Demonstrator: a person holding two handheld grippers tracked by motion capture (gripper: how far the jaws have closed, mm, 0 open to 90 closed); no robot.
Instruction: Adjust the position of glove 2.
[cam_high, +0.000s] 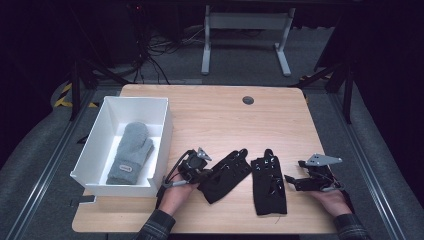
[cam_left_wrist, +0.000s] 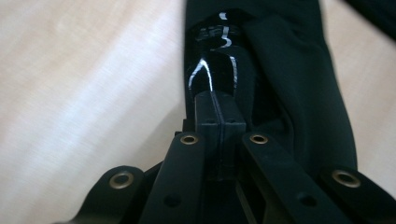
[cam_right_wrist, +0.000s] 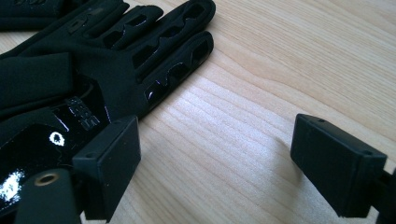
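Gloves: left claw clenched on left black glove, right claw released beside right black glove, grey mitten boxed.

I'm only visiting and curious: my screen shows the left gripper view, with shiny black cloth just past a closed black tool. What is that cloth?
Observer: It's a black glove lying flat on a wooden table. The left tool is at its cuff end.
Operator: Is it the only glove?
Observer: No, a second black glove lies just to its right, and the right tool is open at that glove's far side.
Operator: Is anything else on the table?
Observer: A white box stands at the left with a grey mitten inside it.
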